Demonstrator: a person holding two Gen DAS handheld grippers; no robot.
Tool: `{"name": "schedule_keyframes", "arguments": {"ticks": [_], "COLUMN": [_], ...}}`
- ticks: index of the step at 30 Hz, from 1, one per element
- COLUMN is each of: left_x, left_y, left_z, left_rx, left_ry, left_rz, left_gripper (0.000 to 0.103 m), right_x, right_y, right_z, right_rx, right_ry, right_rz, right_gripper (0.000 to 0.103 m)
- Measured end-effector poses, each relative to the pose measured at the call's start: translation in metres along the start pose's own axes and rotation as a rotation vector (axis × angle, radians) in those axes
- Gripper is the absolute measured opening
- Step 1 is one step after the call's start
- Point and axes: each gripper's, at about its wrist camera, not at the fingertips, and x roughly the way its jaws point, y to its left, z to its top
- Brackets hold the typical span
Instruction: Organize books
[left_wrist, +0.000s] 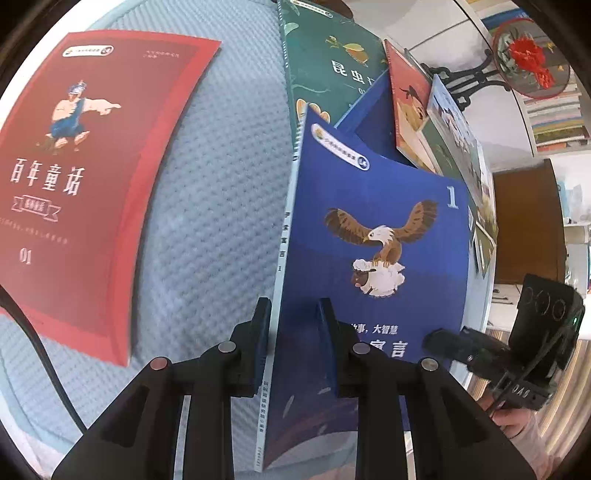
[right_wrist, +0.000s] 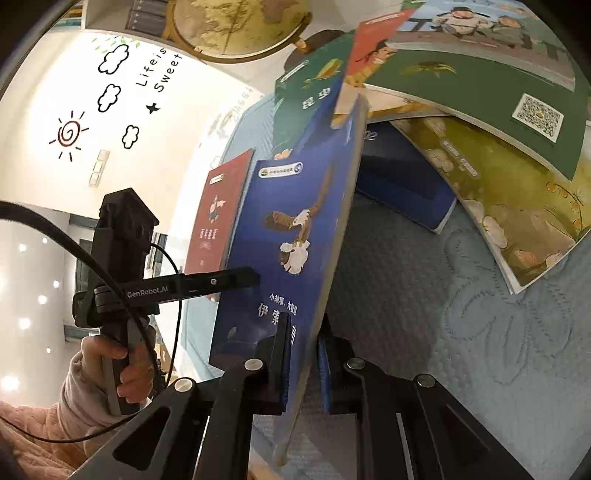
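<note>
1. You are holding the blue eagle book (left_wrist: 376, 236) up off the bed (left_wrist: 221, 184) with both grippers. It stands on its edge, a bit tilted.
2. Your left gripper (left_wrist: 291, 332) has its jaws squeezed narrow on the near bottom edge of the book, by the spine. One jaw is on the front cover and one is on the back.
3. Your right gripper (right_wrist: 303, 354) is also pinched on the same book, at its near bottom edge. The cover sits between the two jaws, which are almost closed.
4. In the left wrist view, your right gripper shows at the right side of the book, low down.
5. The job looks only partly done. The red book (left_wrist: 81, 177) lies flat on the bed to the left, all by itself.
6. The green insect book (left_wrist: 332, 66) lies far behind the blue one. More books (right_wrist: 480, 122) lie in a messy, leaning heap on the right, over a dark blue box (right_wrist: 402, 184).
7. So I think this one book is picked up, and the rest are left to tidy. No neat pile shows yet.
</note>
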Motion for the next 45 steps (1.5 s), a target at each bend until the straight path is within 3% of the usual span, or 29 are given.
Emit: {"name": "schedule_keyframes", "arguments": {"ticks": [8,18,33,45], "left_x": [-0.024,-0.076,-0.124,-0.117], "left_y": [-0.001,0.013,0.1,0.159], "left_z": [0.0,0.022,0.041,0.048], "left_rx": [0.025,0.051,-0.038,-0.113], "left_ry": [-0.021,-0.125,-0.22,-0.243], "left_rz": [-0.005,-0.015,0.014,0.018], "left_gripper": [0.022,0.022,0.022,0.022], "right_x": [-0.005,0.003,0.072,0.136], "right_y": [0.02,0.066,0.129,0.142], "right_z": [0.008,0.025,0.055,0.058], "right_rx": [-0.04,-0.097,-0.181,-0.19], "right_ry": [-0.022,-0.07,-0.039,0.05], "right_rz": [0.0,0.029,0.07,0.032], "right_gripper": [0.014,0.014,0.014,0.014]}}
